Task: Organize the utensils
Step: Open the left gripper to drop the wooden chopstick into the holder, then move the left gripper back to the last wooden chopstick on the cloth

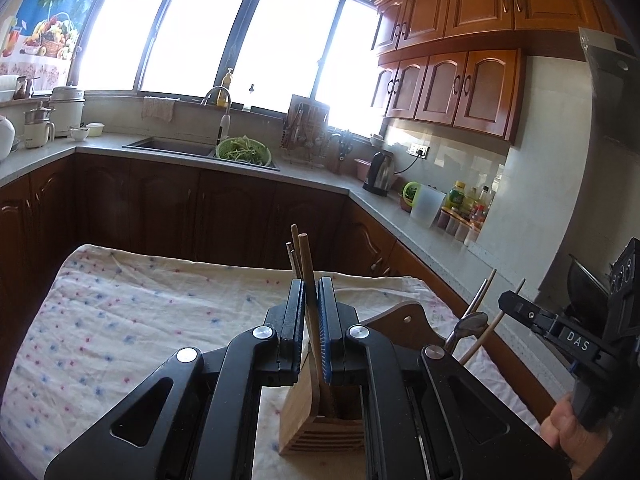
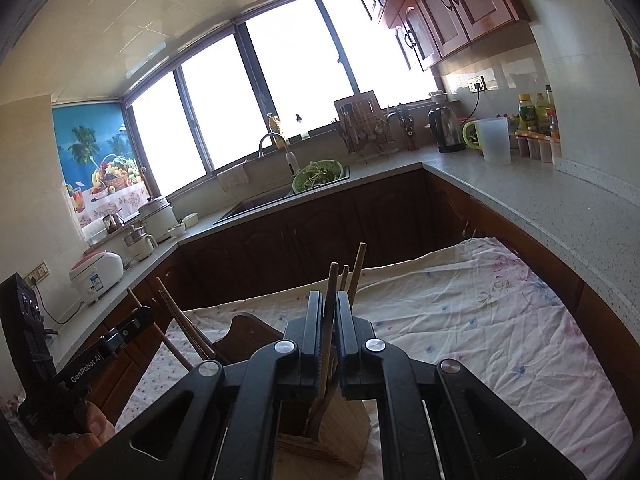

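Both tongs are clenched on upright wooden chopsticks, the left tongs (image 1: 310, 312) on one chopstick (image 1: 307, 264) and the right tongs (image 2: 329, 320) on another (image 2: 331, 292), each stick's lower end pointing into the wooden utensil holder (image 1: 316, 420) directly beneath on the cloth-covered surface (image 1: 120, 320).

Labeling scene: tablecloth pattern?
White tablecloth with small pink and blue dots; clearest in left wrist view.

Right hand-held gripper (image 2: 329, 320) pinches chopstick (image 2: 330, 300) (over wooden holder (image 2: 340, 424)).
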Tool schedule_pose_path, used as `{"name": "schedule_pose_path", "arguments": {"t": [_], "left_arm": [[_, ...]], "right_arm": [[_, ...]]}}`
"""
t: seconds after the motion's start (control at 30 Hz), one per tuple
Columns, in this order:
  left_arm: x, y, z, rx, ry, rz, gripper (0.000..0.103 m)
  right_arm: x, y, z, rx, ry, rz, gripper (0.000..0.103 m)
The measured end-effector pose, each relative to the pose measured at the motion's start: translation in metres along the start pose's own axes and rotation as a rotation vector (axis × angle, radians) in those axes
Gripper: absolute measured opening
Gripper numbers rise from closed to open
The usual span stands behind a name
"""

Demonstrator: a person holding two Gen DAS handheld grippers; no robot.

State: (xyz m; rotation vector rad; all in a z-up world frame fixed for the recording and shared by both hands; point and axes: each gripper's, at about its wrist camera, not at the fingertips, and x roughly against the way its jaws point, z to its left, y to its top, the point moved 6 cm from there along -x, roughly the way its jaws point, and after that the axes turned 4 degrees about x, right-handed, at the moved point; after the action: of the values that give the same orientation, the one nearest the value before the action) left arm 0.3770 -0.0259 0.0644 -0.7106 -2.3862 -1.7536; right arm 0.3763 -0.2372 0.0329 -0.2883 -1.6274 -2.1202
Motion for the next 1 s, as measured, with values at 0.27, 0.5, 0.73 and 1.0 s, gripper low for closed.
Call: {"name": "schedule_pose_path", "arguments": {"t": [0.27, 0.5, 0.73, 1.0], "left_arm": [[0.006, 0.000, 0.002, 0.011, -0.005, 0.019, 0.020], [0.043, -0.014, 0.010, 0.042, 0.035, 0.005, 0.071], [0.066, -0.049, 0.027, 0.072, 0.085, 0.087, 0.082], [0.091, -0.091, 0.035, 0.097, 0.108, 0.166, 0.083]], "right_arm": [[0.002, -0.001, -0.003, -0.022, 0.037, 0.017, 0.037], [0.034, -0.001, -0.008, -0.053, 0.055, -0.048, 0.092], [0.057, -0.021, -0.013, -0.083, 0.057, -0.033, 0.101], [0.082, -0.061, -0.011, -0.081, 0.046, 0.039, 0.102]]}}
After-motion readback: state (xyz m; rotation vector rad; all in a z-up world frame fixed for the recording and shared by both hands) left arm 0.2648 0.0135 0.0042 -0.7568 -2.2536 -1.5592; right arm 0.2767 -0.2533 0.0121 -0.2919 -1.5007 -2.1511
